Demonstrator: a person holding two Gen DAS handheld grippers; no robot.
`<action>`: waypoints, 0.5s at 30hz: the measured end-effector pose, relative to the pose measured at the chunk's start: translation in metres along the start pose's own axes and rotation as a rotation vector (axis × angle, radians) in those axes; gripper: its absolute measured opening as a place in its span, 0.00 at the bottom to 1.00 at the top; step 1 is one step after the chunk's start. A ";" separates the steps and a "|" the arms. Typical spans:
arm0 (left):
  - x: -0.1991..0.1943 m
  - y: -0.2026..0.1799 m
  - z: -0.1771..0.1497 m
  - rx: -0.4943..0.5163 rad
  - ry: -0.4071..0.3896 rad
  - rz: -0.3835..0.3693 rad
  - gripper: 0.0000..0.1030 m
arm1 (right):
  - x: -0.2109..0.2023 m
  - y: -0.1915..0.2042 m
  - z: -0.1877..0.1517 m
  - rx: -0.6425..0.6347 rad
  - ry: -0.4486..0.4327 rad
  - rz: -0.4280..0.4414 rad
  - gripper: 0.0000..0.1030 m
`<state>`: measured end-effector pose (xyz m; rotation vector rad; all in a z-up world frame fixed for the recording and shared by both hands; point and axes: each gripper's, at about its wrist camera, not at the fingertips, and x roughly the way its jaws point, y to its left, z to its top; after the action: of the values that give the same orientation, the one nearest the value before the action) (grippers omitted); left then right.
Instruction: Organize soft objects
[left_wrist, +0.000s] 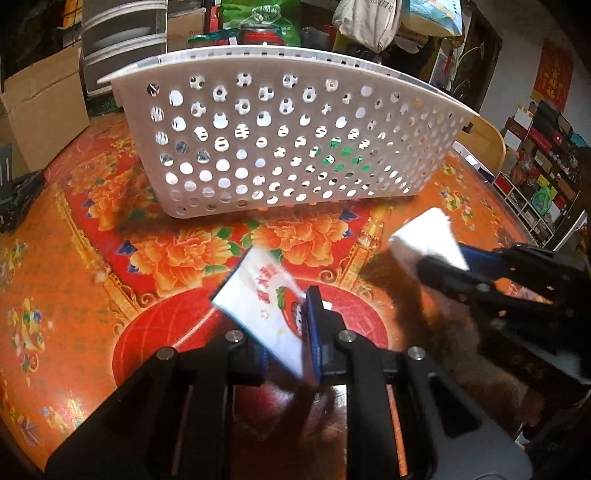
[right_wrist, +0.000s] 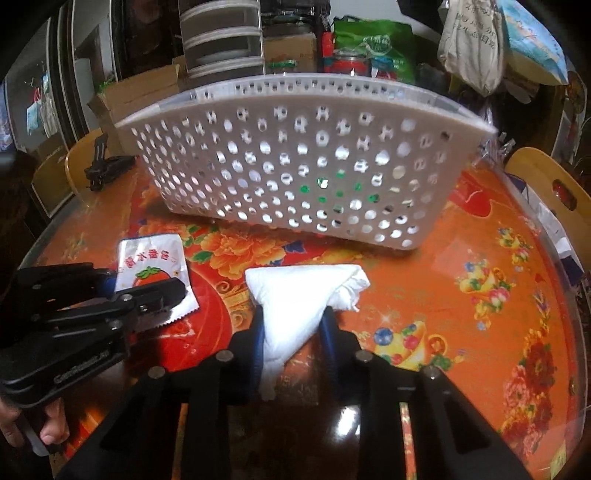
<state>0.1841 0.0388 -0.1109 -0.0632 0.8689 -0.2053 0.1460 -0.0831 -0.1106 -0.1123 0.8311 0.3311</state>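
My left gripper (left_wrist: 286, 332) is shut on a flat white sachet (left_wrist: 255, 295) printed with a red tomato, held tilted just above the table. In the right wrist view the same sachet (right_wrist: 151, 258) sticks out of the left gripper (right_wrist: 162, 295) at the lower left. My right gripper (right_wrist: 293, 325) is shut on a soft white triangular pouch (right_wrist: 299, 288), its blue pads squeezing the pouch's narrow end. In the left wrist view that pouch (left_wrist: 424, 232) shows blurred at the right in the right gripper (left_wrist: 447, 266). A white perforated basket (left_wrist: 207, 64) (right_wrist: 295, 99) stands behind both.
The round table (left_wrist: 74, 258) has a glossy red and orange flowered cover. Something green shows through the basket's holes. A black clamp-like tool (right_wrist: 107, 166) lies at the far left edge, beside a cardboard box (left_wrist: 40, 107). Wooden chair backs (right_wrist: 546, 184) stand past the right rim. A hand (right_wrist: 48, 424) grips the left tool.
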 end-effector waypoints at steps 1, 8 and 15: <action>-0.002 -0.001 0.001 0.003 -0.005 0.001 0.15 | -0.007 -0.001 -0.001 0.005 -0.016 -0.001 0.25; -0.021 -0.003 0.002 0.005 -0.042 0.021 0.15 | -0.033 -0.006 0.000 0.014 -0.072 -0.011 0.25; -0.051 0.000 0.003 0.006 -0.098 0.021 0.15 | -0.051 -0.006 -0.001 0.010 -0.104 -0.008 0.25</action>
<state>0.1545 0.0495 -0.0714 -0.0583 0.7707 -0.1839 0.1159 -0.1015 -0.0737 -0.0886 0.7294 0.3229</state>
